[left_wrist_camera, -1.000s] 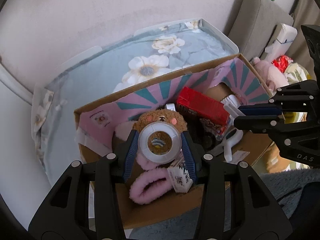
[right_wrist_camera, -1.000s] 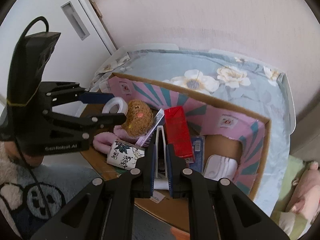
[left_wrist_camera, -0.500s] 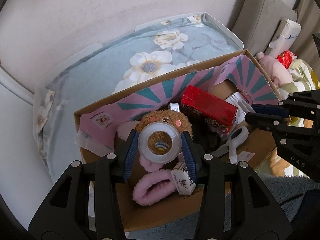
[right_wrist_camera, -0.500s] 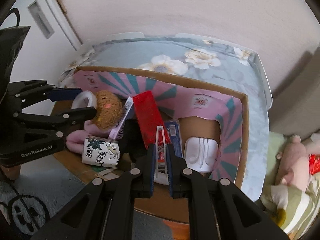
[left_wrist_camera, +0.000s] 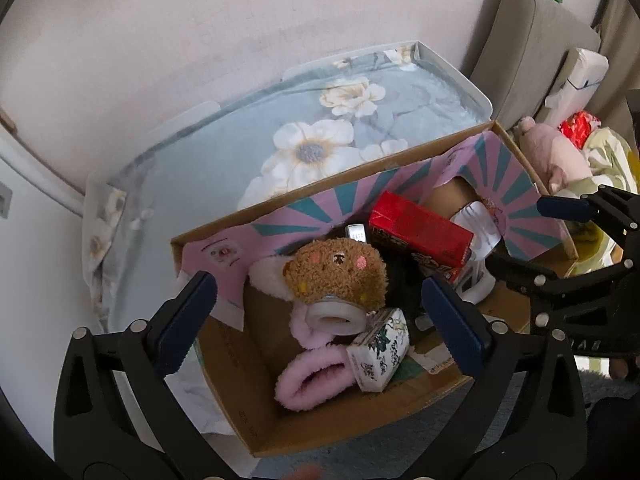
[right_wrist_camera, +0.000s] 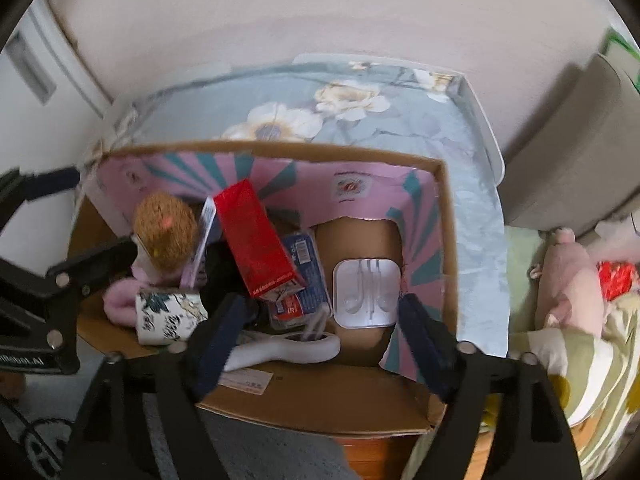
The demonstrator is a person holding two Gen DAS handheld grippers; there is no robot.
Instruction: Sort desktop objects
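A cardboard box (left_wrist_camera: 256, 408) with a pink and teal lining holds the sorted things. My left gripper (left_wrist_camera: 320, 316) is open above it; the white tape roll (left_wrist_camera: 338, 316) lies loose in the box under the brown plush bear (left_wrist_camera: 336, 270). My right gripper (right_wrist_camera: 316, 338) is open over the box (right_wrist_camera: 448, 240); the white scissors-like tool (right_wrist_camera: 288, 350) lies on the box floor between its fingers. Also inside are a red carton (right_wrist_camera: 256, 240), a white earphone case (right_wrist_camera: 366, 294), a floral packet (right_wrist_camera: 168, 316) and a pink fluffy band (left_wrist_camera: 308, 378).
A floral blue blanket in a white tray (left_wrist_camera: 320, 136) lies behind the box. A grey cushion (left_wrist_camera: 528, 48), a pink plush toy (right_wrist_camera: 568, 284) and bedding sit to the right. A white cabinet (right_wrist_camera: 32, 64) stands at the left.
Both grippers have opened. The left one let go of the tape roll, which now lies in the box. The right one let go of the white tool, which now lies on the box floor.
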